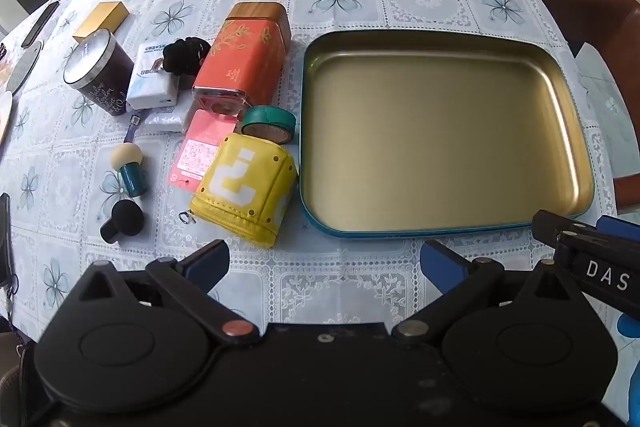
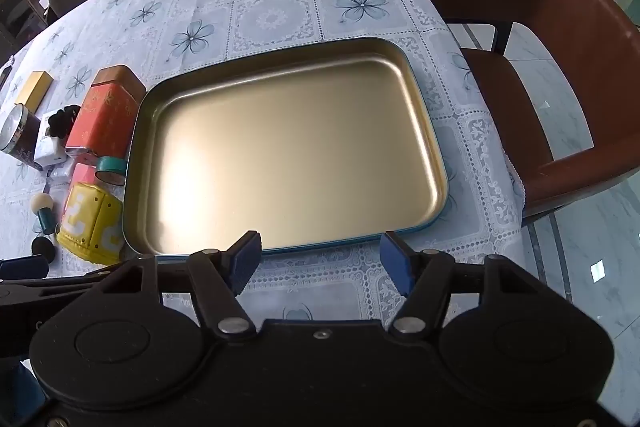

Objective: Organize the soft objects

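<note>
A shallow gold tin tray (image 1: 576,131) with a teal rim lies empty on the table; it also shows in the right wrist view (image 2: 424,115). Left of it sit a yellow soft pouch (image 1: 244,187) (image 2: 90,223), a black scrunchie (image 1: 186,55) on a tissue pack (image 1: 150,83), a beige puff applicator (image 1: 128,167) and a black puff applicator (image 1: 120,221). My left gripper (image 1: 324,265) is open and empty above the near table edge, just right of the pouch. My right gripper (image 2: 320,261) is open and empty at the tray's near rim.
An orange tea tin (image 1: 244,55), a dark round canister (image 1: 100,71), a green tape roll (image 1: 269,123), a pink card (image 1: 198,151) and a gold box (image 1: 102,19) crowd the left side. A brown chair (image 2: 560,67) stands at the table's right edge.
</note>
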Demonstrator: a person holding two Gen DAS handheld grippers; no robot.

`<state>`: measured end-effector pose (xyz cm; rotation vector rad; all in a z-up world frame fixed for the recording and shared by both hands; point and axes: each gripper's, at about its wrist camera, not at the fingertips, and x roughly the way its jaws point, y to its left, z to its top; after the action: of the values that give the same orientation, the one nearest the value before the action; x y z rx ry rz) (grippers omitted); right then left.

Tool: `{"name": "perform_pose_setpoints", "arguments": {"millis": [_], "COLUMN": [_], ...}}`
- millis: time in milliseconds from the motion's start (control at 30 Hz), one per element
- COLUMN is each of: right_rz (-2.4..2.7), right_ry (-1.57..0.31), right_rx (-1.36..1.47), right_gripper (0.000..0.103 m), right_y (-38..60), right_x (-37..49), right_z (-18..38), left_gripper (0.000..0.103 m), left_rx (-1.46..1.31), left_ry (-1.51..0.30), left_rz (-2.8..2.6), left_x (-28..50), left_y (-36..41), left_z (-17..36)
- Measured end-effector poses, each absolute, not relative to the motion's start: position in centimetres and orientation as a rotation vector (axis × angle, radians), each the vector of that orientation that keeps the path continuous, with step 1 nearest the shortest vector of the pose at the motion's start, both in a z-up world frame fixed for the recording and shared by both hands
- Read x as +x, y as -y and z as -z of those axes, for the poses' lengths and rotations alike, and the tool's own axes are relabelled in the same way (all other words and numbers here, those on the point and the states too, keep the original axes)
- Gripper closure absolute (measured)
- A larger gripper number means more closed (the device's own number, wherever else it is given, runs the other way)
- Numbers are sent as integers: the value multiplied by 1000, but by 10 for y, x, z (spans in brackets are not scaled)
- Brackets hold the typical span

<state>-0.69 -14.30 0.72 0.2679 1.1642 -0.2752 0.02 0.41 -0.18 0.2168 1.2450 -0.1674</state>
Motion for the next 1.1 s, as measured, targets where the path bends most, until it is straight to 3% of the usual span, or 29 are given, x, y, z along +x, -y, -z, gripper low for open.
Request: {"name": "perform_pose_setpoints", "arguments": {"millis": [1100], "right_rz": [292], "right_ry": [-1195], "right_rx": [215], "right_gripper": [42], "right_y": [137], "right_x": [-1], "right_z": [-4], "left_gripper": [1], "left_rx": [229], "left_ry": [-1265], "left_rz": [140], "left_x": [3], "left_y": [-9], "left_z": [9]}}
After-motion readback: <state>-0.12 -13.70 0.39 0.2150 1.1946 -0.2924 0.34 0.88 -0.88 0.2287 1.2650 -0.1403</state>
